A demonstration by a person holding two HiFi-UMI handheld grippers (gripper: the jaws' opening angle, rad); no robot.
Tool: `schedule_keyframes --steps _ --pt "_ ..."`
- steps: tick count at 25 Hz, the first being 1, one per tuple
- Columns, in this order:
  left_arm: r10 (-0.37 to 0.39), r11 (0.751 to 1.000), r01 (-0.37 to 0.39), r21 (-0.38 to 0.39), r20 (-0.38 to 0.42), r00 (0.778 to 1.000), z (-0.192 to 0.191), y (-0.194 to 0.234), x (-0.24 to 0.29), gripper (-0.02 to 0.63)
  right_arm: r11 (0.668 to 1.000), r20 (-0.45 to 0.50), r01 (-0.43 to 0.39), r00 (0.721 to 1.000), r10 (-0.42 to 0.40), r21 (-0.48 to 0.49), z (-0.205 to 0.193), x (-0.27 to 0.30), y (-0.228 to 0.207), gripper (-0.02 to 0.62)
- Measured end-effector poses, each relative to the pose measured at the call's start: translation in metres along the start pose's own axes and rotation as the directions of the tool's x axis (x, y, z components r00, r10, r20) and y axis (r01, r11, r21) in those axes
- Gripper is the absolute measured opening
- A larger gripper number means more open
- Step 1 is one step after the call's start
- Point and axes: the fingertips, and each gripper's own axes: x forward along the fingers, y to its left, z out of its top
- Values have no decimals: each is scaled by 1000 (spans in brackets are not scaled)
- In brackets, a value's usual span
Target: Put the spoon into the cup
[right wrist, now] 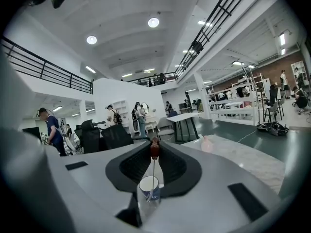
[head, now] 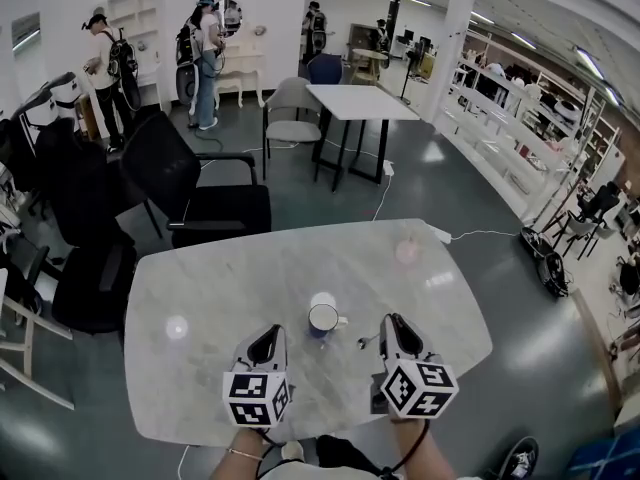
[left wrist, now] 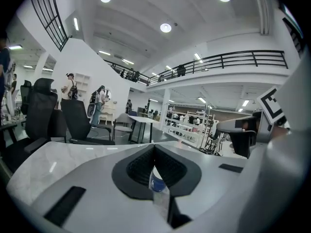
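A white cup [head: 323, 317] with a blue mark stands upright on the marble table [head: 200, 288], near its front edge. My right gripper [head: 390, 321] hovers just right of the cup, shut on a thin metal spoon [head: 366, 341] that sticks out toward it. In the right gripper view the spoon [right wrist: 154, 149] shows its reddish end at the jaw tips, with the cup [right wrist: 148, 187] below. My left gripper [head: 267, 332] is left of the cup and apart from it, jaws shut with nothing held. The cup [left wrist: 156, 182] shows through the slit under its jaws.
A small pink object [head: 407, 251] lies at the table's far right. Black office chairs [head: 190, 193] stand beyond the far left edge, and a white table [head: 360, 103] farther back. Several people stand at the back of the room. A cable [head: 480, 234] runs along the floor on the right.
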Motion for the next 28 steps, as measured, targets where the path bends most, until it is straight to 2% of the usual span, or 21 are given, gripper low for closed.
schedule_keyframes --steps 8,14,20,28 --pt "67 998 -67 1 -32 997 -9 15 8 18 998 -52 -69 996 69 9 -15 32 5 69" --pt "133 990 -135 -32 -54 990 -20 28 10 18 990 -78 -141 987 142 16 -24 62 12 69" --pt "199 977 -205 -64 -93 976 -38 41 10 18 978 -118 -207 971 207 14 -43 91 21 69" --pt "265 956 -278 -91 -133 955 -58 58 11 18 972 -179 -233 956 234 26 -73 122 18 69"
